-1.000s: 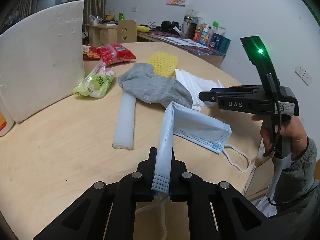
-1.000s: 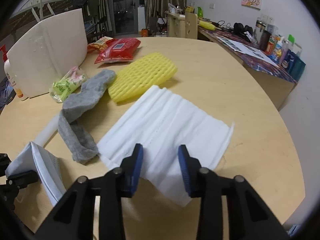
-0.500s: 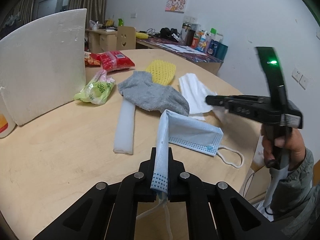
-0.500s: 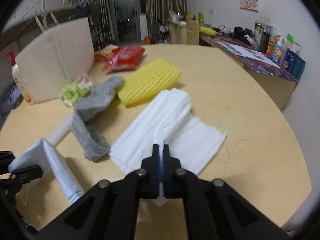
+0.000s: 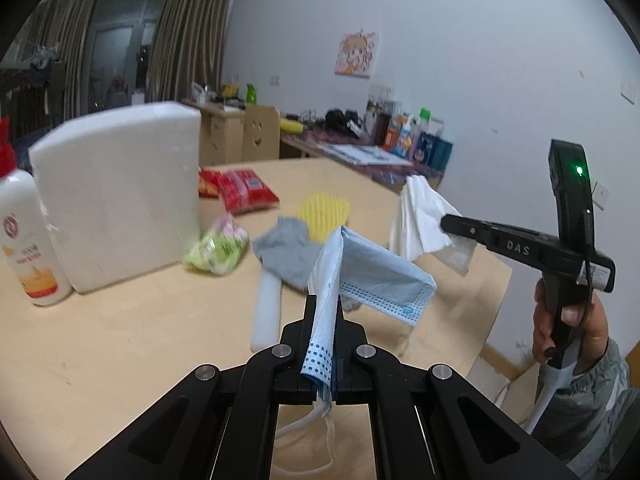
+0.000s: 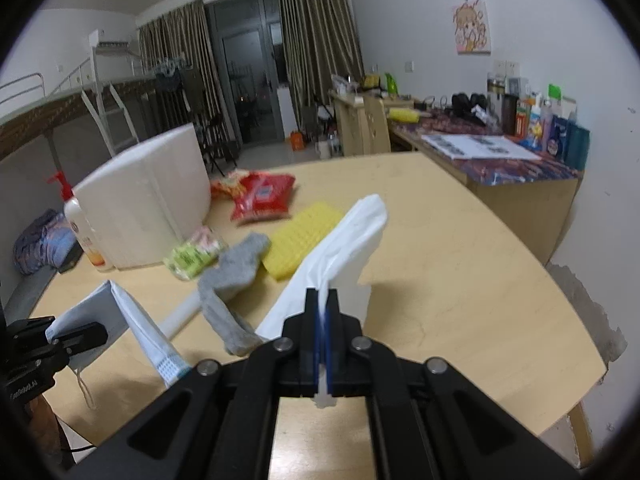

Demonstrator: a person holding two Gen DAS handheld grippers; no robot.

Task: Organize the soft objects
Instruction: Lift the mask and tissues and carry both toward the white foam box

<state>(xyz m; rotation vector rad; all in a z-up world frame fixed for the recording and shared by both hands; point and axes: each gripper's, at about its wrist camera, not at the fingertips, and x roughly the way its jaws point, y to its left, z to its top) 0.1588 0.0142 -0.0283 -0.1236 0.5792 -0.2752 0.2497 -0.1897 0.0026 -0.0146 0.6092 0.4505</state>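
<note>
My left gripper [image 5: 323,320] is shut on a blue face mask [image 5: 376,276] and holds it above the table; the mask also shows in the right wrist view [image 6: 120,316]. My right gripper [image 6: 322,312] is shut on a white cloth [image 6: 344,244], lifted off the table; the cloth and right gripper [image 5: 448,224] show at the right of the left wrist view, cloth [image 5: 420,216] hanging. A grey sock [image 6: 232,276], a yellow foam net [image 6: 304,240] and a white foam strip [image 5: 266,312] lie on the round wooden table [image 6: 460,260].
A white foam block [image 5: 120,196] stands at the left with a lotion bottle [image 5: 24,232] beside it. A green snack bag [image 5: 216,248] and red snack bags [image 5: 244,192] lie behind the sock. A cluttered desk [image 6: 500,152] stands beyond the table.
My right gripper shut on the white cloth and lifted it off the table. My left gripper rose with the blue mask, whose free end has left the table.
</note>
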